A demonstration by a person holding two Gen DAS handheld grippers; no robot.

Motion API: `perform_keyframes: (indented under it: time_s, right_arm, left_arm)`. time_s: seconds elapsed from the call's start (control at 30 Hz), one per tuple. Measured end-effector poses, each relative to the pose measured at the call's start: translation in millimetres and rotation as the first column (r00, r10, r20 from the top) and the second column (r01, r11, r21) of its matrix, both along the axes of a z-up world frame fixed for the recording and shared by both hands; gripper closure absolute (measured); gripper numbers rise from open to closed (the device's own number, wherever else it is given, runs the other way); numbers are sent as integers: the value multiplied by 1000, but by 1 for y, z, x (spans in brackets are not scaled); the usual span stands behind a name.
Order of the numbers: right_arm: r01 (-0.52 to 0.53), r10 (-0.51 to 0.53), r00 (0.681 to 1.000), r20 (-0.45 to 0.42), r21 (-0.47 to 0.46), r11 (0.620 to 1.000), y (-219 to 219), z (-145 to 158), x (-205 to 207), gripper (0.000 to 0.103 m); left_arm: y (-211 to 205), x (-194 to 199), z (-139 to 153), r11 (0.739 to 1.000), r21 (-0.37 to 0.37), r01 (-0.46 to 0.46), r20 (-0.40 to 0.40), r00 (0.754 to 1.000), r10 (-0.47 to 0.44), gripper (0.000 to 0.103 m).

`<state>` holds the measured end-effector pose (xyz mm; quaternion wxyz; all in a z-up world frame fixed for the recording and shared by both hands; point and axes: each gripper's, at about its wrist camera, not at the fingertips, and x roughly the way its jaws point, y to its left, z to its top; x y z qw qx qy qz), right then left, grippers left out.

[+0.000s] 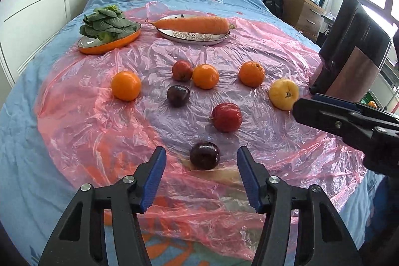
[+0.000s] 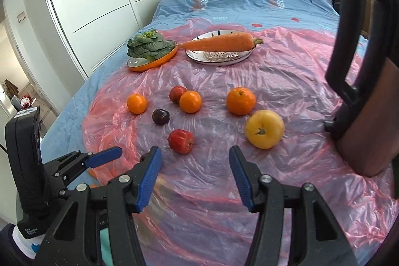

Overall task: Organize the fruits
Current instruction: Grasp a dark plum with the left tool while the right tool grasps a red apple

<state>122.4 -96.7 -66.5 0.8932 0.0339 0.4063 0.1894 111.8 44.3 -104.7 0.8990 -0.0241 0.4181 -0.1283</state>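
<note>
Left tongs (image 1: pixel 201 158): black plastic arms, ribbed blue pads (image 1: pixel 154 178), silver round screws at pivots. Right tongs (image 2: pixel 194 158): same black arms, blue pads (image 2: pixel 149 178), silver screws. Black handle with small white print.

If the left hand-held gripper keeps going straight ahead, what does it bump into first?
Probably the dark plum. It lies on the pink plastic sheet right ahead of the open left hand-held gripper, roughly centered between the fingers. The red apple sits farther on.
</note>
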Motion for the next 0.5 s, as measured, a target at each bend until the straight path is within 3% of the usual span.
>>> perform_keyframes:
  time_s: [0.33, 0.5]
  right_arm:
    - [-20, 22, 997, -77, 28, 999, 32, -41, 37, 34]
    - [-20, 23, 995, -94, 36, 999, 37, -54, 43, 34]
  left_arm:
    - [-2, 10, -20, 998, -31, 49, -39, 998, -50, 59]
    - [-3, 12, -25, 998, -35, 58, -50, 997, -60, 67]
